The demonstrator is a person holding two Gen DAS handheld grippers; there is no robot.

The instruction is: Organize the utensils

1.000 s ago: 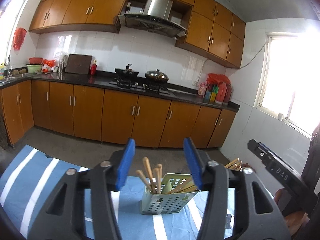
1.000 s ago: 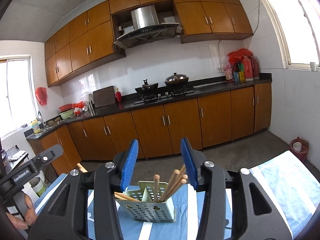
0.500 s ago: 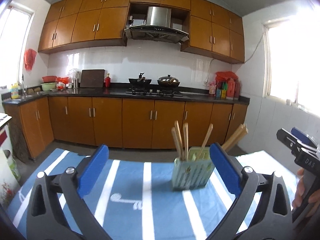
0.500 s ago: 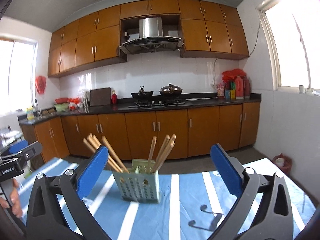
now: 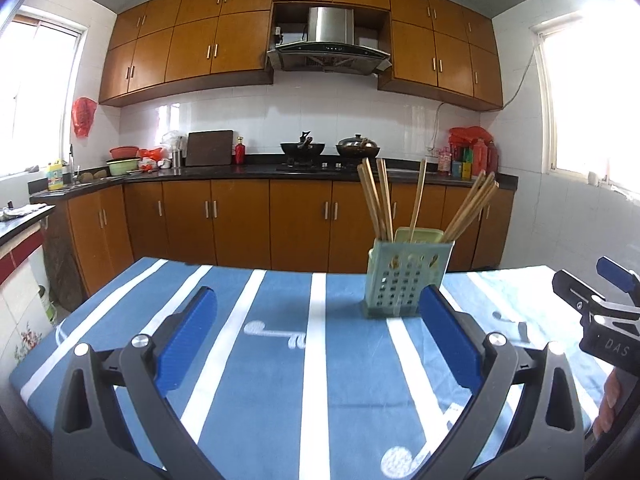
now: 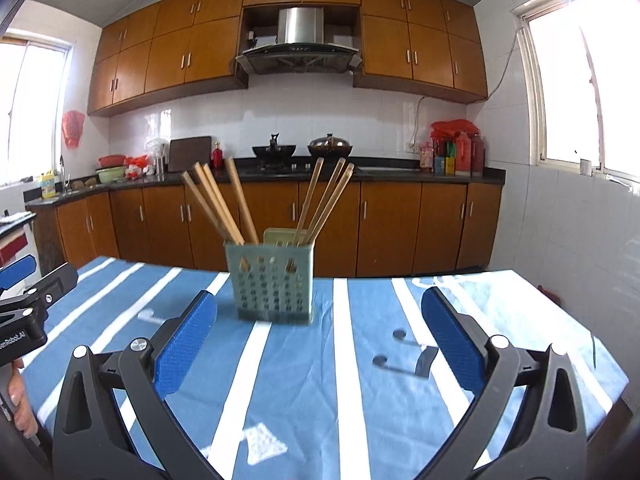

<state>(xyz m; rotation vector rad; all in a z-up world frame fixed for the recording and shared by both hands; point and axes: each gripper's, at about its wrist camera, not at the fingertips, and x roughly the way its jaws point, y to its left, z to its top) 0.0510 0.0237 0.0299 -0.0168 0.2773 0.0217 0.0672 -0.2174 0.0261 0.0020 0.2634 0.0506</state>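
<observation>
Left wrist view: the wide-open left hand-held gripper (image 5: 318,340) frames bare blue-striped desk (image 5: 280,380), pale green perforated plastic chopstick holder (image 5: 406,280) standing centre-right, unobstructed.

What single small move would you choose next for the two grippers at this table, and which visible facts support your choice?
Probably hold both back and finish. All the chopsticks visible stand in the green holder, upright on the striped tablecloth, and no loose utensil shows on it. The left gripper and right gripper are open, empty and short of the holder, so nothing seems left to grasp.
</observation>
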